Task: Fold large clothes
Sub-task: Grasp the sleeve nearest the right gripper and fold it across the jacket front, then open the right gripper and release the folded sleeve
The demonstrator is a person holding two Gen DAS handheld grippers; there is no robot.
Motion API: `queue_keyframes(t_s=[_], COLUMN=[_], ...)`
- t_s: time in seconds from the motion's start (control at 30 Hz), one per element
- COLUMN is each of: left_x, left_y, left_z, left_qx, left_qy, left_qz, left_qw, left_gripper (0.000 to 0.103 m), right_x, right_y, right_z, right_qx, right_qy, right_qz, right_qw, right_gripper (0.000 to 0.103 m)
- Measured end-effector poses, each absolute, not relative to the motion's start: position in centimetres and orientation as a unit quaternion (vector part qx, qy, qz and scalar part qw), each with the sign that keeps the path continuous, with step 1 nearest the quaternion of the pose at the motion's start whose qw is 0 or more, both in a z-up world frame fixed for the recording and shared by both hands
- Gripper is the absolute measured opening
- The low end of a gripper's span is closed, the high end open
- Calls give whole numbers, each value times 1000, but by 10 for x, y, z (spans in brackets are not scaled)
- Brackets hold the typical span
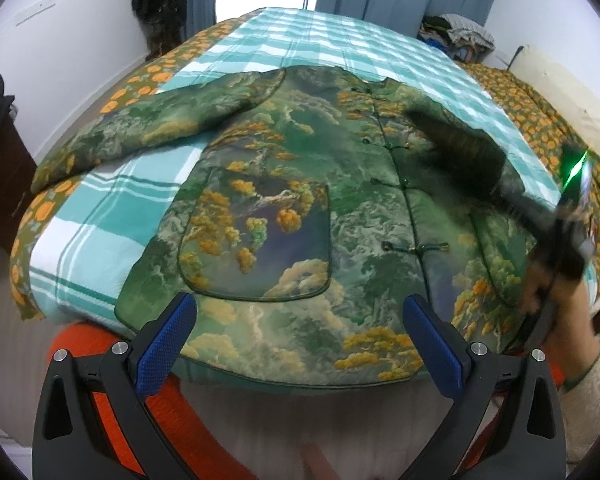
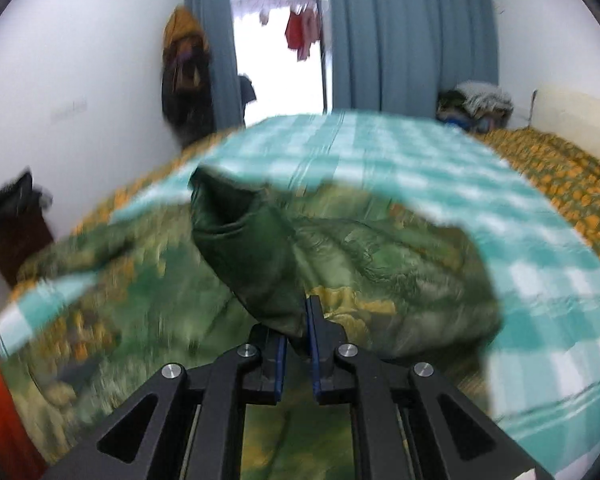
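A large padded jacket point(image 1: 292, 200) with a green and orange landscape print lies face up on the bed, buttons down its front and a big pocket at the left. Its left sleeve point(image 1: 148, 128) stretches out to the left. My left gripper point(image 1: 300, 320) is open and empty, just above the jacket's near hem. My right gripper point(image 2: 298, 320) is shut on the jacket's right sleeve point(image 2: 260, 256), whose dark green lining shows, and holds it lifted over the jacket body. In the left wrist view the right gripper point(image 1: 556, 232) is a blurred shape at the right edge.
The bed has a teal and white checked blanket point(image 1: 340, 40) over an orange-flowered sheet point(image 1: 540, 120). A pile of clothes point(image 1: 456, 32) lies at the far right corner. Blue curtains point(image 2: 400, 32) and a hanging coat point(image 2: 184, 72) are behind. An orange stool point(image 1: 100, 344) stands near me.
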State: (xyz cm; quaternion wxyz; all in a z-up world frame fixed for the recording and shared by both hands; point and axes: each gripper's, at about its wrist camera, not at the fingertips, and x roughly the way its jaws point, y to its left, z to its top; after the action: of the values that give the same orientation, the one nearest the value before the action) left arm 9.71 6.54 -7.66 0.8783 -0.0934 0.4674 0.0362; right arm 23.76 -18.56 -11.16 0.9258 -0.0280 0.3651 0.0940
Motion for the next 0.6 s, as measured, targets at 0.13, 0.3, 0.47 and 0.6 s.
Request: queue_keyframes(t_s=[0.13,0.3,0.47,0.6], left_x=[102,119,149,196], left_y=[64,52,40,20], left_z=[-85,-92,-85,-96], left_qx=[-90,-93,-133,-193], left_qy=[478,494,497,517], left_qz=[36,11,-48,-112], left_qw=[873,865,856,826], left_gripper=[102,102,102,102], right_x=[227,199,152,134], right_y=[-182,-183,-211,-237], right_z=[-147,-138,-113,-114], right_qx=[-18,-7,9,36], right_qy=[426,432,408,407], right_qz=[99,149,164,136], right_qw=[899,890,898,902], right_gripper=[30,73,73,73])
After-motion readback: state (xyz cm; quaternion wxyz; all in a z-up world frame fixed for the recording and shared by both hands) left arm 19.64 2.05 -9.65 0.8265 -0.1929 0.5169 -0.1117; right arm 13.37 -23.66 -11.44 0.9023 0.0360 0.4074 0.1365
